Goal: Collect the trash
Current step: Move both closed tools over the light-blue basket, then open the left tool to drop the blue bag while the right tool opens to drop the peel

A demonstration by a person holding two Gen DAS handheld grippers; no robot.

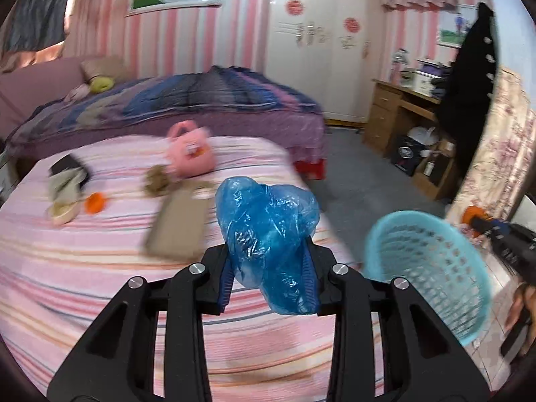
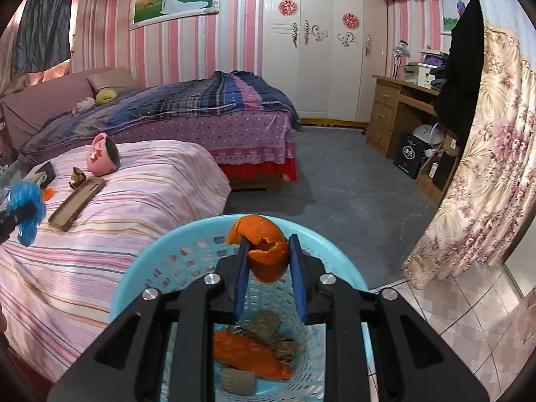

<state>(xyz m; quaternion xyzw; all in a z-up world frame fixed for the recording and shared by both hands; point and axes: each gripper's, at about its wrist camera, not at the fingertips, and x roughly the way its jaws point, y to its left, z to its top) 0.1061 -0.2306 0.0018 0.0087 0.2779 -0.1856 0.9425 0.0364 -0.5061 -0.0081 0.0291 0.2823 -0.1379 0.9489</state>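
Already the right gripper (image 2: pixel 268 258) stands directly over the basket (image 2: pixel 160 254), its fingers closed on a curl of orange peel (image 2: pixel 264 251) with older scraps straight below, so I judge that letting go would drop it in. Off to its left, above the striped bed (image 1: pixel 83 268), the left gripper (image 1: pixel 269 261) pinches a crumpled blue bag (image 1: pixel 264 221); from there the basket (image 1: pixel 432 268) lies to the right and lower, so that bag must travel rightward first.
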